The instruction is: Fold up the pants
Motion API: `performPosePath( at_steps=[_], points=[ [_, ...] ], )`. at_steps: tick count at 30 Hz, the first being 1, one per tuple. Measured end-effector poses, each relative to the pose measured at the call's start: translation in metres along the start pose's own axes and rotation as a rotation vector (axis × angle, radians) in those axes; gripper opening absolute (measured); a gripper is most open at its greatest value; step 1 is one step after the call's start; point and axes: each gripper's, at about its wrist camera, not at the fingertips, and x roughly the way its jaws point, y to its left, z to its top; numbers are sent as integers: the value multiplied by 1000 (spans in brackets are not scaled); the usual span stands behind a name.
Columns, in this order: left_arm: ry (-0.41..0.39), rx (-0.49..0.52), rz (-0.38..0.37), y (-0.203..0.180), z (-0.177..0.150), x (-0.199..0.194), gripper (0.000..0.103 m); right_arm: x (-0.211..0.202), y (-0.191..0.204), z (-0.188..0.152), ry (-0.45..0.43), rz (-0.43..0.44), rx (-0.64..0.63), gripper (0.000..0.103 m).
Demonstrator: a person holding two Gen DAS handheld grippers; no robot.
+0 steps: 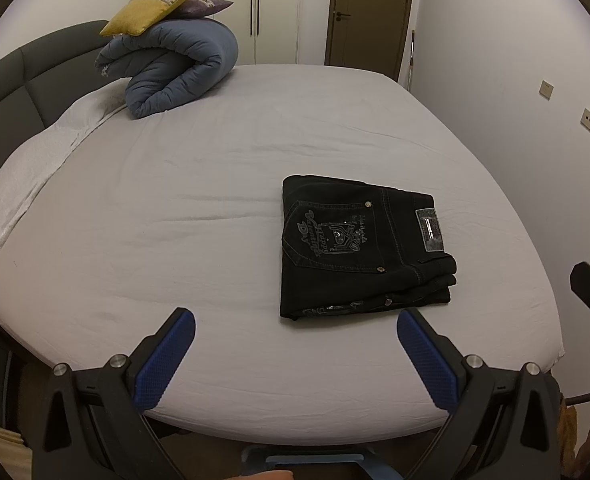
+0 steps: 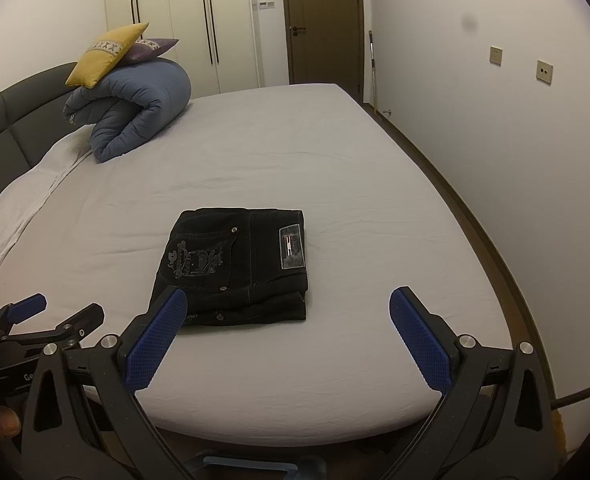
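Where the bed (image 1: 175, 208) spreads its pale grey sheet, one pair of black pants (image 1: 359, 248) lies folded into a compact rectangle, near the foot edge and toward the right-hand side of the mattress.

Item, pants: back pocket face up, with pale embroidered lettering; a grey waistband patch (image 1: 429, 230) at the right end; layered edges stacked along the near side. Resting flat on the sheet, touched by neither tool.

Item, left tongs (image 1: 295, 330): spread wide, blue ribbed pads apart, holding nothing, poised above the foot edge of the bed just short of the pants. Also seen at the lower left of the right wrist view (image 2: 57, 310).

Item, right tongs (image 2: 289, 306): spread wide, empty; in its own view the left pad overlaps the near corner of the pants, though contact cannot be told. One black finger shows at the right margin of the left wrist view.

Item, blue duvet (image 1: 175, 76): rolled, at the head of the bed beside the dark padded headboard (image 1: 19, 84).

Item, yellow cushion (image 1: 155, 6): on top of the duvet, with a purple cushion (image 1: 207, 4) behind it.

Item, white pillow (image 1: 27, 184): flat along the headboard side.

Item, brown door (image 1: 369, 16) and white wardrobe (image 1: 271, 8): on the far wall.
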Motion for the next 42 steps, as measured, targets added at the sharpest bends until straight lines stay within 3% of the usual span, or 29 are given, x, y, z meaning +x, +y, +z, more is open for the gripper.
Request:
performPosePath(
  at_steps=[42],
  points=[
    [2,8,8,-3,-2,0,103,2,-3,-5,9,3,2,103]
  ],
)
